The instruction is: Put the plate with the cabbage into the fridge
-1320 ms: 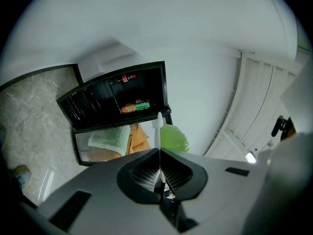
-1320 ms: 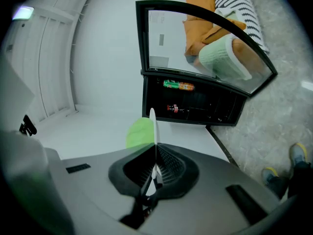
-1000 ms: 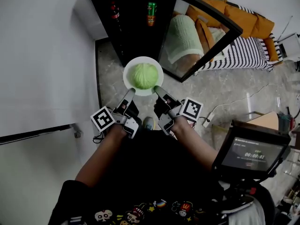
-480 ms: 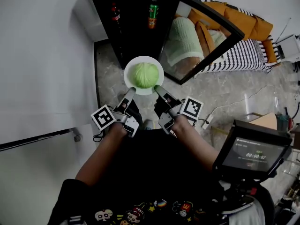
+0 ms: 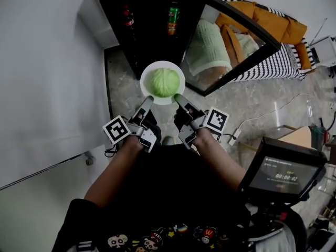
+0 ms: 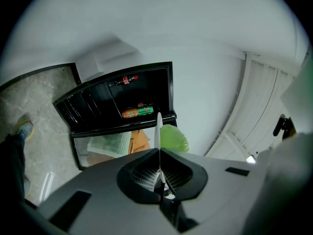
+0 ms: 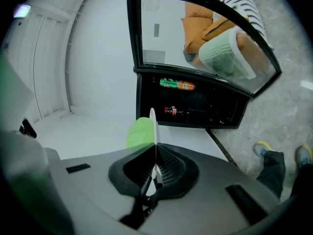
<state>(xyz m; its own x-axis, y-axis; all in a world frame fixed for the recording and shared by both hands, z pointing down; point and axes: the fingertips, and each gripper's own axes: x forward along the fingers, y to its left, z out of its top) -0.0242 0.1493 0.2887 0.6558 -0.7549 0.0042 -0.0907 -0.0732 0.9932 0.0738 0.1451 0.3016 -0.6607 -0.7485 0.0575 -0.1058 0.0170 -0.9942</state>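
One plate [image 5: 145,84] holds one cabbage [image 5: 164,82]; left claw [image 5: 145,103] and right claw [image 5: 178,98] each pinch its rim. The open fridge [image 5: 149,35] holds two bottles [image 5: 172,18].

Head view's kinda dim and flat, no hard shadows, and the fridge [image 5: 152,30] interior just goes black. Both gripper views are heavy fisheye with dark vignetted corners (straight lines bow badly); the white wall [image 6: 210,48] reads evenly bright, nearest foreground looks soft.

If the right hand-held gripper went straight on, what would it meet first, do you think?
Carrying the plate, the right hand-held gripper would likely reach the open fridge first, near the red-capped bottle; depth is unclear.
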